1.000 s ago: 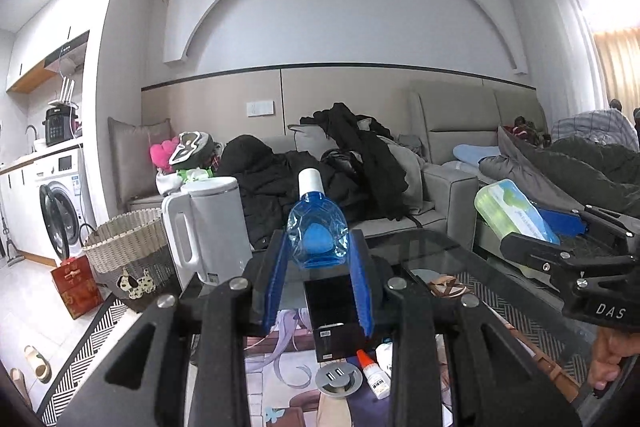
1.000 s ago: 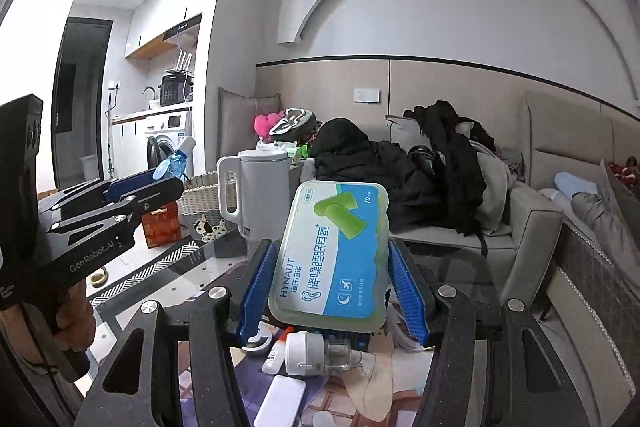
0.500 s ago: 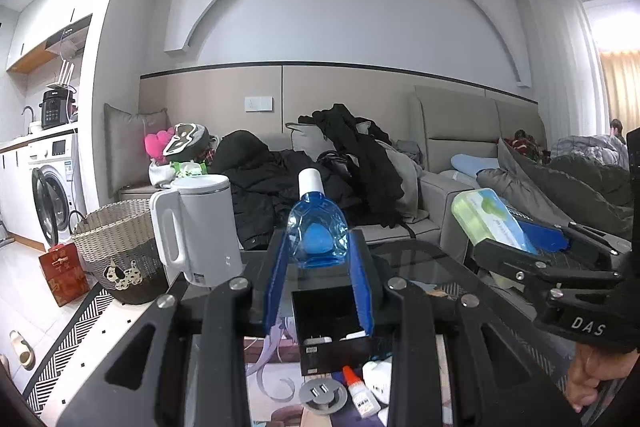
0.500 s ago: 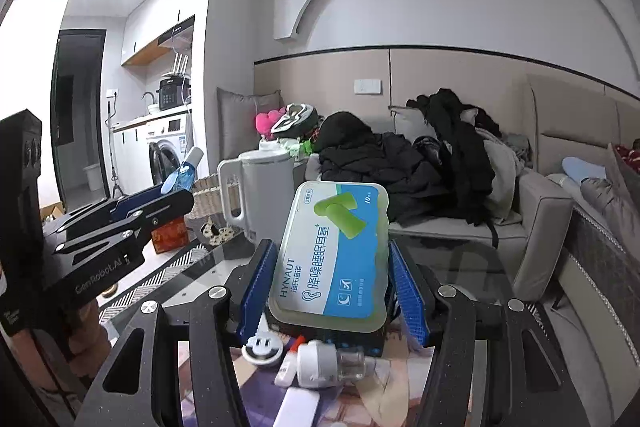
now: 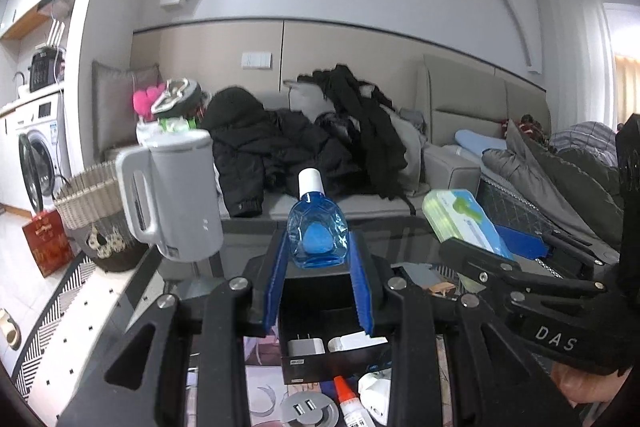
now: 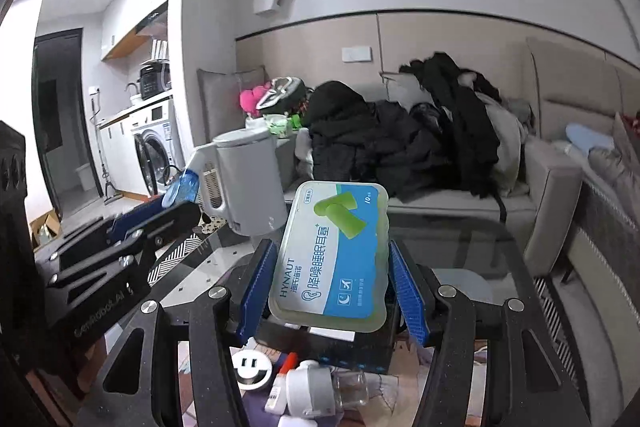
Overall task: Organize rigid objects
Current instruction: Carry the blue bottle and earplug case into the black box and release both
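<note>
At the glass table's (image 5: 188, 275) far-left corner stands a smooth grey plastic kettle (image 5: 176, 195), boxy handle outward. The left gripper (image 5: 318, 263) pinches a clear blue teardrop-shaped bottle (image 5: 316, 237) with a white cap between ribbed blue pads, held upright above an open black box (image 5: 332, 343) holding white chargers. Near the front edge lie a round grey USB puck (image 5: 308, 409) and a red-tipped glue tube (image 5: 348, 397). The right gripper (image 6: 332, 287) clamps a flat, rounded translucent earplug case (image 6: 332, 255) with a blue-and-white label, tilted, over the same box. The far-right part of the tabletop is bare glass.
</note>
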Available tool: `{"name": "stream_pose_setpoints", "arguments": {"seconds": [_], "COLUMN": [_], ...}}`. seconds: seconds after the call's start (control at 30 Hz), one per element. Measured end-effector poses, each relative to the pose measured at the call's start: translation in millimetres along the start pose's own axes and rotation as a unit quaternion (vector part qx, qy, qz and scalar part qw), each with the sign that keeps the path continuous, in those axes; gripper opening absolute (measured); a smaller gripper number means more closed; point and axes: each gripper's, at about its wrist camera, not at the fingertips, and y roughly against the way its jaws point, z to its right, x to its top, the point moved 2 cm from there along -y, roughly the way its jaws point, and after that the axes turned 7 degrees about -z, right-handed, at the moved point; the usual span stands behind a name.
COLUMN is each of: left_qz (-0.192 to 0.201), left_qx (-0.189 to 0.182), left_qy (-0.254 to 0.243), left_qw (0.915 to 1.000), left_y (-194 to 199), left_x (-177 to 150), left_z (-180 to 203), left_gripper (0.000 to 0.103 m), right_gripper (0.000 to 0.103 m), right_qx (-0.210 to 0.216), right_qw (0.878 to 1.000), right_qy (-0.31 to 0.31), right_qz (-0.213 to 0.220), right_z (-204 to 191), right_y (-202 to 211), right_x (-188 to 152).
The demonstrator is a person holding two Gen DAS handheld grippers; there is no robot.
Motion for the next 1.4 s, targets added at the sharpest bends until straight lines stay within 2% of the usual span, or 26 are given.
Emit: {"name": "stream_pose_setpoints", "arguments": {"seconds": [0.33,0.57,0.7,0.83,1.03,1.07,1.17,1.23,1.27,1.33,1.4], "left_qz": [-0.090,-0.199,-0.235,-0.256,-0.266,-0.267,-0.263,-0.259,-0.257,-0.250,-0.248], "left_qx": [-0.004,-0.016,-0.017,-0.021,-0.016,-0.016,-0.009,-0.020,-0.019,-0.017,-0.023], "left_qy": [0.016,0.026,0.022,0.026,0.023,0.023,0.022,0.021,0.019,0.009,0.001], "left_qw": [0.9958,0.9795,0.9715,0.9662,0.9635,0.9634,0.9646,0.9654,0.9660,0.9679,0.9684], "left_y": [-68.0,-109.9,-118.2,-122.2,-124.5,-123.8,-120.9,-115.0,-111.2,-101.0,-90.7], "left_x": [-4.2,-21.9,-33.1,-38.5,-41.0,-41.0,-38.7,-38.5,-38.2,-37.6,-38.2], "left_z": [2.0,-0.3,3.8,5.2,3.6,3.4,-0.1,-1.0,-1.5,-1.2,-1.7], "left_gripper": [0.029,0.028,0.028,0.029,0.030,0.031,0.048,0.052,0.053,0.056,0.057], "right_gripper": [0.057,0.057,0.057,0.057,0.057,0.057,0.058,0.058,0.059,0.069,0.085], "right_qx": [-0.013,0.011,0.022,0.031,0.027,0.026,0.027,0.029,0.031,0.031,0.038], "right_qw": [0.997,0.984,0.974,0.966,0.966,0.966,0.966,0.968,0.969,0.972,0.977], "right_qy": [-0.040,-0.081,-0.094,-0.110,-0.099,-0.097,-0.096,-0.096,-0.094,-0.086,-0.071], "right_qz": [-0.060,-0.159,-0.205,-0.231,-0.238,-0.238,-0.238,-0.231,-0.228,-0.218,-0.199], "right_z": [17.8,34.7,41.5,45.7,43.5,43.5,42.6,43.5,44.1,44.2,42.4], "right_y": [-74.2,-126.4,-144.4,-155.6,-156.5,-156.6,-154.3,-148.8,-144.7,-135.4,-120.6], "right_x": [6.8,-6.5,-21.0,-33.5,-39.5,-39.2,-38.6,-36.7,-35.3,-31.3,-27.9]}}
